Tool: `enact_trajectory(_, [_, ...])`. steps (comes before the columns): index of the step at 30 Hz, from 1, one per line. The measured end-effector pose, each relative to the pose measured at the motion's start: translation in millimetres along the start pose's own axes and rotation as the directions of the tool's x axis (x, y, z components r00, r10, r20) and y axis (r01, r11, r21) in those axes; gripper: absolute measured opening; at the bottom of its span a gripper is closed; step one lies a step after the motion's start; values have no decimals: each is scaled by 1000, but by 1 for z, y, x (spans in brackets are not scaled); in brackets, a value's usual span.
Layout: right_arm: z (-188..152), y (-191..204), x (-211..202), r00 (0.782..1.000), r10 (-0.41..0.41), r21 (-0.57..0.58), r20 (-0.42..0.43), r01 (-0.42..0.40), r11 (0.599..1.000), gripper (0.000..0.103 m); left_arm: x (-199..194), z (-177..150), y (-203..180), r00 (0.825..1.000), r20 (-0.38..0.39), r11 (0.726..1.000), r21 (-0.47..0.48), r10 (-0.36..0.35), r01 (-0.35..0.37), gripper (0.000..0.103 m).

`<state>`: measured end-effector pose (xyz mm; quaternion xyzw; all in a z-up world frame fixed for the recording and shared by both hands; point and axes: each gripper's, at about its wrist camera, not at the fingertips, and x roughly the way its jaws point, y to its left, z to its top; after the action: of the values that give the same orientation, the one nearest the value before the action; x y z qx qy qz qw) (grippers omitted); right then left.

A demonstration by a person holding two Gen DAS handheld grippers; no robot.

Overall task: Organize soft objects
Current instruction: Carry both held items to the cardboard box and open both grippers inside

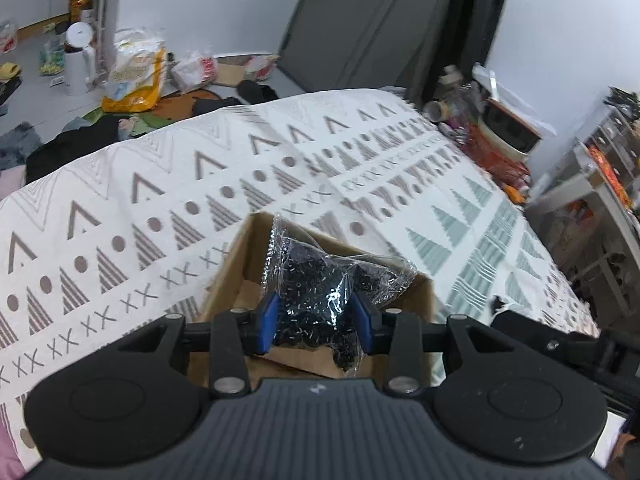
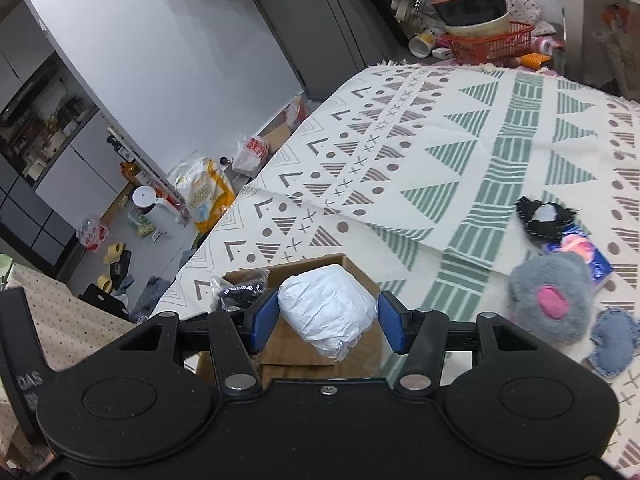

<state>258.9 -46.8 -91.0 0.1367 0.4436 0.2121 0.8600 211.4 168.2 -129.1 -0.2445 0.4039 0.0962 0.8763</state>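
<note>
1. Your left gripper [image 1: 316, 318] was clenched on a clear plastic bag of small black beads [image 1: 320, 280]; both blue pads [image 1: 267, 318] pressed into the bag's sides.
2. That bag hung over the open cardboard box [image 1: 240, 264], its lower part inside the box and its crinkled top above the rim.
3. The box sat on the patterned tablecloth [image 1: 140, 208], toward the near edge of the table.
4. Your right gripper [image 2: 327, 322] stood released: the blue pads [image 2: 390, 326] sat on either side of a white wrapped soft bundle [image 2: 328, 312], with a clear gap at the right pad. Whether the left pad touched the bundle could not be told.
5. The white bundle rested at the top of the same box [image 2: 316, 266], and the black bead bag [image 2: 240, 292] showed at the box's left side in the right wrist view.
6. Right of the box, on the cloth, lay a grey plush toy with a pink patch [image 2: 550, 300]; a blue denim stuffed piece [image 2: 614, 344] lay just beside it nearer the table's near edge.
7. Beyond the plush lay a blue packet [image 2: 588, 258] and a black felt piece with a white centre [image 2: 544, 220], close together.
8. At the far edge of the table stood a red basket holding bowls [image 2: 488, 44].
</note>
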Motion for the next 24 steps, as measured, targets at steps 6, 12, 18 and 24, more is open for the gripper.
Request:
enact_trajectory(6, [0, 9, 20, 1000, 12, 5, -21, -12, 1000, 53, 6, 5, 4, 999, 19, 999, 3, 33, -33, 44])
enact_trajectory(12, [-2, 15, 38, 999, 19, 9, -42, -18, 1000, 54, -2, 9, 14, 997, 78, 998, -57, 4, 0, 61])
enact_trajectory(18, [2, 23, 50, 997, 42, 4, -59, -42, 999, 66, -3, 14, 24, 996, 85, 993, -112, 34, -24, 63])
enact_trajectory(24, [4, 10, 30, 1000, -12, 4, -27, 12, 1000, 88, -2, 13, 20, 996, 67, 994, -99, 56, -49, 68])
